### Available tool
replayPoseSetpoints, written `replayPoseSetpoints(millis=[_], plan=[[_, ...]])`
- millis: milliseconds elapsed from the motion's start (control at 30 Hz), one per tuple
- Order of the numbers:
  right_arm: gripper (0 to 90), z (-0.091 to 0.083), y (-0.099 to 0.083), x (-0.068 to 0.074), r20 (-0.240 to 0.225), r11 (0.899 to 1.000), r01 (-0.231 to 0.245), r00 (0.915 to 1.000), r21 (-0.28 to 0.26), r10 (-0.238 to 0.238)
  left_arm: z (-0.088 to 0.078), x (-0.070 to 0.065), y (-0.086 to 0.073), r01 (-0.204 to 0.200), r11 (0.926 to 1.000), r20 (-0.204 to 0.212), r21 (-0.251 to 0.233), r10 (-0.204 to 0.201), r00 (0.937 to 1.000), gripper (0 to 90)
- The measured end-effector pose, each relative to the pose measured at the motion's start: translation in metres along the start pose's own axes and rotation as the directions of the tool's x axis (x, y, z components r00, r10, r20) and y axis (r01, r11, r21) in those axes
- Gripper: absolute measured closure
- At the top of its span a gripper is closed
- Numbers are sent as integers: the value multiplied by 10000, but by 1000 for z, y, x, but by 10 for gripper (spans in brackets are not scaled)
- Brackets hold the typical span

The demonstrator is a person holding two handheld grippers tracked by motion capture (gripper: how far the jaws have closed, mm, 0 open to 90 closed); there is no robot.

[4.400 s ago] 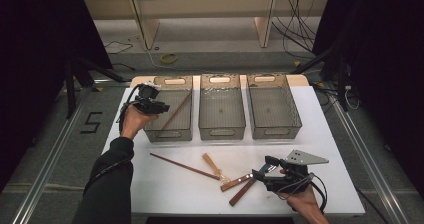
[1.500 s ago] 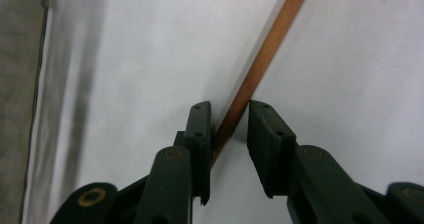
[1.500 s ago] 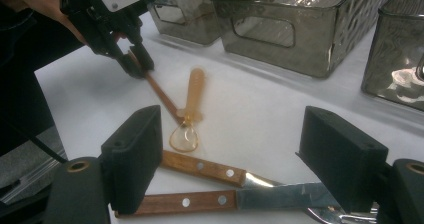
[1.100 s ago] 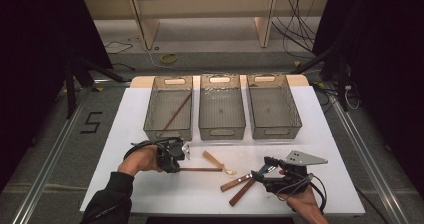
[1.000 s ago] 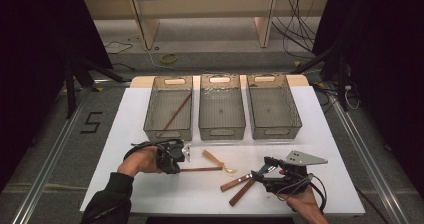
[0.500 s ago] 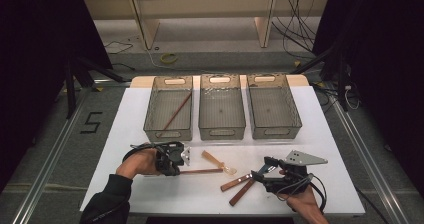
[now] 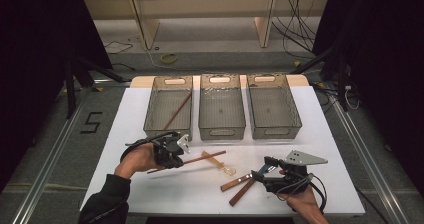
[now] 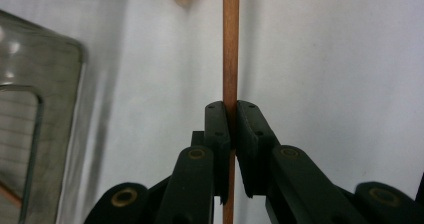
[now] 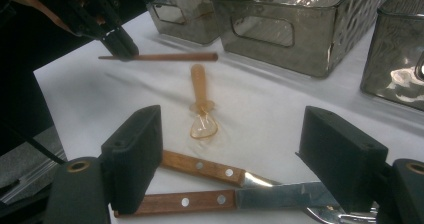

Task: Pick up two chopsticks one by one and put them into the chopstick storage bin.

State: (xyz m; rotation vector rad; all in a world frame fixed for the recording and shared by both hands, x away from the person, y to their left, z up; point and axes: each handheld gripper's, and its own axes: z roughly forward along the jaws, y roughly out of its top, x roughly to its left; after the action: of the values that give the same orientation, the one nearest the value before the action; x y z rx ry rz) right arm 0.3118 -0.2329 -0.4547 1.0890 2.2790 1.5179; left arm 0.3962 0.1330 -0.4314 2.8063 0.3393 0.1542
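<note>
The chopstick (image 7: 192, 160) is pinched between the pads of the left gripper (image 7: 181, 159), near its thinner end, and sits slightly off the white table (image 7: 325, 134), roughly level, its free end reaching toward the amber spoon (image 7: 218, 162). In the left gripper view the jaws are pressed together on the chopstick (image 8: 230, 59), which runs straight up between them over the white surface. In the right gripper view the chopstick (image 9: 165, 57) casts a shadow on the table beneath it, with the left gripper (image 9: 122, 46) clamping it from above. The spoon (image 9: 201, 106) lies flat just beside the stick's free end, bowl toward the person. Nearer the person lie two knives (image 7: 240, 187) with wooden handles, side by side, their blades pointing toward the right gripper (image 7: 260, 174). That gripper rests low at the table's near right, its jaws spread wide with nothing pressed between them; in its own view the two knives (image 9: 210, 184) lie across the gap between the jaws. Behind all this, three clear bins stand in a row: the left bin (image 7: 169, 109) holds another chopstick (image 7: 178, 110) lying aslant, beside the middle bin (image 7: 221, 109) and the right bin (image 7: 273, 106).
</note>
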Motion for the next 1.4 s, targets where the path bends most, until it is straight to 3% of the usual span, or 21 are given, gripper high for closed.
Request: replayPoseSetpoints(millis=[100,333,533,700,767,933,1033,1100,1300,1367,1400], plan=[[261,0,0,0,-1,10000,-9,10000,-12,9,-5,3,0,462,9984,-104,-311,-466,9989,835],[261,0,0,0,5,10000,-19,10000,2,19,-14,10,0,1344,9861,-307,-972,-1380,9900,835],[261,0,0,-1,12,10000,-31,10000,-9,31,-27,19,-2,1936,9669,-387,-1664,-2026,9785,835],[261,0,0,-1,14,10000,-48,10000,-2,48,-38,29,-4,2378,9448,-494,-2254,-2549,9657,835],[261,0,0,-1,13,10000,-53,10000,-1,53,-42,34,-4,2465,9401,-561,-2353,-2664,9622,835],[261,0,0,-1,6,10000,-55,10000,-13,55,-56,48,-6,2862,9203,-716,-2668,-3150,9464,835],[261,0,0,-1,4,10000,-64,10000,-16,64,-64,58,-7,3190,8998,-778,-2978,-3559,9313,835],[261,0,0,-2,7,10000,-61,10000,-17,61,-68,64,-9,3333,8908,-806,-3088,-3737,9241,835],[261,0,0,-2,13,10000,-79,10000,-2,79,-79,78,-9,3661,8707,-934,-3285,-4156,9047,835],[261,0,0,-2,11,10000,-94,10000,2,94,-81,82,-9,3813,8600,-975,-3391,-4352,8950,835],[261,1,0,-2,1,10000,-99,10000,5,99,-83,85,-9,3836,8588,-1013,-3396,-4388,8928,835]])
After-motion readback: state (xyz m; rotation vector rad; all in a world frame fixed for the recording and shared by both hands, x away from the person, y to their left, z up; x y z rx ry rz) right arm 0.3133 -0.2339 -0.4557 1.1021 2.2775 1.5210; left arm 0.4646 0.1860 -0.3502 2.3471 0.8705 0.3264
